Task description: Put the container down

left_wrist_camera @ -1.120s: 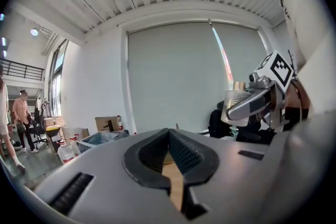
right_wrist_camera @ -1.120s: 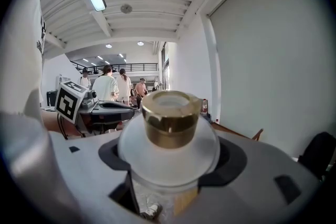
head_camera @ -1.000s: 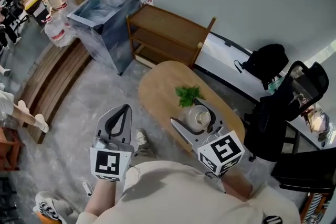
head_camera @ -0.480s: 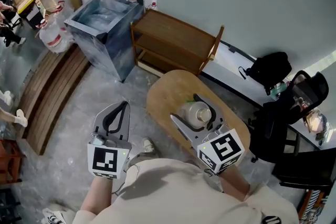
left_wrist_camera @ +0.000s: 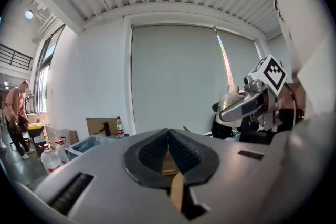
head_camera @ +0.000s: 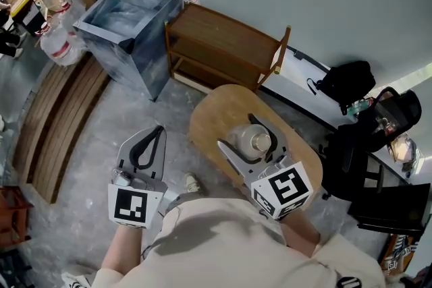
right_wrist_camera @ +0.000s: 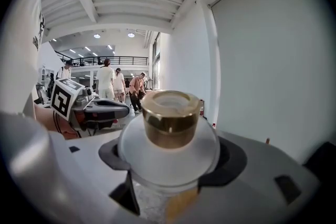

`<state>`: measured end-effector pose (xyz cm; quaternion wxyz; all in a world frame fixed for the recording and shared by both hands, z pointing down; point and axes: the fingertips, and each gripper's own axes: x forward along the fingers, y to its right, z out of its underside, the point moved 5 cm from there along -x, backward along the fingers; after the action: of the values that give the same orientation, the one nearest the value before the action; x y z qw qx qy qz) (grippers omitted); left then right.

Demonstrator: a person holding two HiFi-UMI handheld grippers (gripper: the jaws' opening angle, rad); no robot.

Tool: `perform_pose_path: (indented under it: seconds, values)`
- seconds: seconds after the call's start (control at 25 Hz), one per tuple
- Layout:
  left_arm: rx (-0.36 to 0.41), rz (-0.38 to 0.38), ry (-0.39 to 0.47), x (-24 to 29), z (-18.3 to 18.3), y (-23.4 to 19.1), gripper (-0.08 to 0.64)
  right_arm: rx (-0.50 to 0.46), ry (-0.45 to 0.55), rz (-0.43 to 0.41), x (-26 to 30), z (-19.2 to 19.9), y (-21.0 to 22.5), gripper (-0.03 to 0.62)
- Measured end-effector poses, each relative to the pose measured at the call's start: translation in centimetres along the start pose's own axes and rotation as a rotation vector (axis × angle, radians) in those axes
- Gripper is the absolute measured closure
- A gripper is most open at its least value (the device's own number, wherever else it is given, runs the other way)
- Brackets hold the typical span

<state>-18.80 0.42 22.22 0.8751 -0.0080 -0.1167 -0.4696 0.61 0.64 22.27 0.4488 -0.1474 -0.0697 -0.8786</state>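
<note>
The container (head_camera: pixel 251 143) is a frosted white vessel with a gold neck (right_wrist_camera: pixel 169 118). My right gripper (head_camera: pixel 241 135) is shut on its body and holds it upright above the oval wooden table (head_camera: pixel 216 111). In the right gripper view the dark jaw pads hug both sides of the container, so my right gripper (right_wrist_camera: pixel 170 152) is full. My left gripper (head_camera: pixel 156 135) hangs over the concrete floor left of the table, shut and empty. In the left gripper view the left gripper (left_wrist_camera: pixel 168 136) has its pads pressed together, and the held container (left_wrist_camera: pixel 231 98) shows at the right.
A wooden shelf unit (head_camera: pixel 226 44) stands behind the table, with a blue-grey basin box (head_camera: pixel 125 17) to its left. Wooden slats (head_camera: pixel 54 118) lie on the floor at far left. A black chair (head_camera: pixel 378 138) and a backpack (head_camera: pixel 344 81) sit at right. Several people (right_wrist_camera: pixel 113 84) stand far off.
A green sprig seen at the container a second ago is no longer in view. The right gripper has kept its hold over the table; the left gripper has stayed shut.
</note>
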Motion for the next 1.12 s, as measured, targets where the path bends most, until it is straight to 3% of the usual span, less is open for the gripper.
perform_pose_path:
  seconds: [0.4,0.6,1.12]
  values:
    - [-0.002,-0.040,-0.043,3.0,0.7,-1.3,0.554,0.057,-0.018,0.000,3.3,0.6,3.4,0.272]
    - [-0.026,-0.047,-0.009,5.4,-0.2,-1.7,0.554,0.092,-0.011,-0.026,5.3,0.5,5.4,0.272]
    - [0.023,-0.087,0.006,14.1,2.5,-4.1,0.554,0.025,-0.020,-0.012,14.2,3.8,11.1,0.271]
